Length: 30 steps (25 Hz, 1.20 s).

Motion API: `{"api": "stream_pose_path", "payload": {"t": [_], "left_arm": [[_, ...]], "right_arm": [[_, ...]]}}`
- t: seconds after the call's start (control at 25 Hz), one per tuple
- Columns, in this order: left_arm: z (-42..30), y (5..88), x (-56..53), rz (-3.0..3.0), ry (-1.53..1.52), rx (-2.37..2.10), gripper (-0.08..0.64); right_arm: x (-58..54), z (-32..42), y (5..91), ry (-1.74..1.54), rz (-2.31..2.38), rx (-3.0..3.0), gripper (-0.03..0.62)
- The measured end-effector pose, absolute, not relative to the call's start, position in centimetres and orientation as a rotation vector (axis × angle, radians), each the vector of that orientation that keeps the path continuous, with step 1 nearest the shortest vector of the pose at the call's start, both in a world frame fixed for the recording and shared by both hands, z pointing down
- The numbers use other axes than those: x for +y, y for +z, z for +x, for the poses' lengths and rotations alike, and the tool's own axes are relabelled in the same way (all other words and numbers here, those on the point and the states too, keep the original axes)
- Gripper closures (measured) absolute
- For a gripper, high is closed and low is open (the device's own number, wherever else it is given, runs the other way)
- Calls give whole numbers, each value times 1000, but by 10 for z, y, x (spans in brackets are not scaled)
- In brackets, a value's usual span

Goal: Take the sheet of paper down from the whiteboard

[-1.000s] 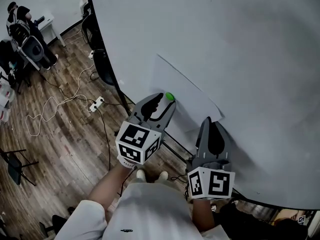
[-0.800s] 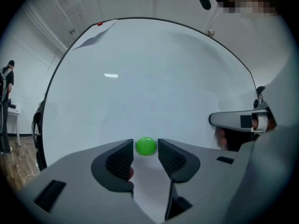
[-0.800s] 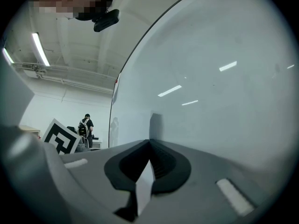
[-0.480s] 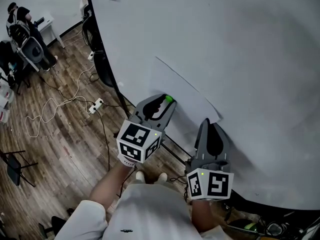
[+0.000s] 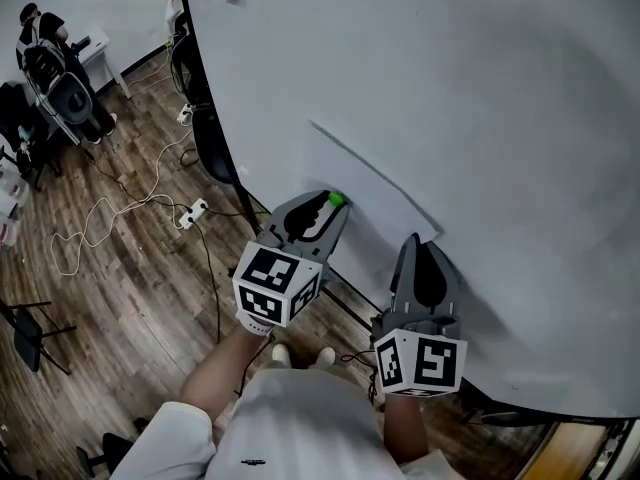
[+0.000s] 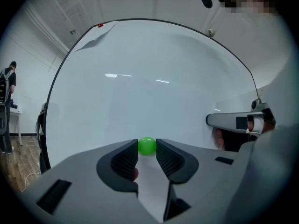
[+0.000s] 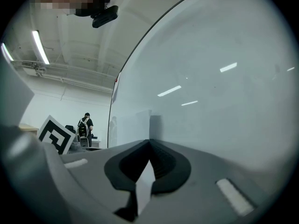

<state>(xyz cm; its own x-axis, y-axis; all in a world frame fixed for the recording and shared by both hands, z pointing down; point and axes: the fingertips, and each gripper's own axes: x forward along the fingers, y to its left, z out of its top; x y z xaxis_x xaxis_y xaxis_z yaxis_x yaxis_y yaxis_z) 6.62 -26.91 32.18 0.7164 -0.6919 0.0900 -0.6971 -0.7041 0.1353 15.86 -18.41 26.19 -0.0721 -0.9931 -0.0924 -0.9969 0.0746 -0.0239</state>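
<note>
Thin white sheet (image 5: 375, 203) flat on the glossy whiteboard (image 5: 480, 88), almost the same pale tone, upper edge only a faint line. Pinned at its lower left by a small, round, shiny green magnet (image 6: 147, 146). Left gripper (image 5: 333, 208) closing on that magnet, ribbed dark pads touching both sides. Right gripper (image 7: 149, 143) closed on the sheet's lower edge near the corner, pinched part mostly hidden. Below, wooden plank floor (image 5: 130, 288).
</note>
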Motion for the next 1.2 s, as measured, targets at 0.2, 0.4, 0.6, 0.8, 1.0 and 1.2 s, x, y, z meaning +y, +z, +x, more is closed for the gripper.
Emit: {"api": "stream_pose_path", "payload": {"t": [0.2, 0.4, 0.6, 0.8, 1.0, 1.2], "left_arm": [[58, 325, -253, 2748, 55, -1137, 434], [46, 328, -241, 2730, 50, -1159, 434], [30, 333, -242, 2707, 40, -1189, 434], [19, 343, -225, 2696, 25, -1214, 434], [9, 348, -212, 2686, 18, -1242, 434], [-13, 332, -195, 2673, 3, -1291, 434]], "right_arm": [[-176, 162, 264, 80, -2085, 2235, 583], [-175, 166, 266, 61, -2080, 2228, 583], [-185, 157, 272, 54, -2045, 2254, 583], [-172, 140, 285, 66, -1997, 2310, 583], [-164, 135, 291, 74, -1959, 2331, 583], [-156, 124, 278, 90, -1914, 2358, 583]]}}
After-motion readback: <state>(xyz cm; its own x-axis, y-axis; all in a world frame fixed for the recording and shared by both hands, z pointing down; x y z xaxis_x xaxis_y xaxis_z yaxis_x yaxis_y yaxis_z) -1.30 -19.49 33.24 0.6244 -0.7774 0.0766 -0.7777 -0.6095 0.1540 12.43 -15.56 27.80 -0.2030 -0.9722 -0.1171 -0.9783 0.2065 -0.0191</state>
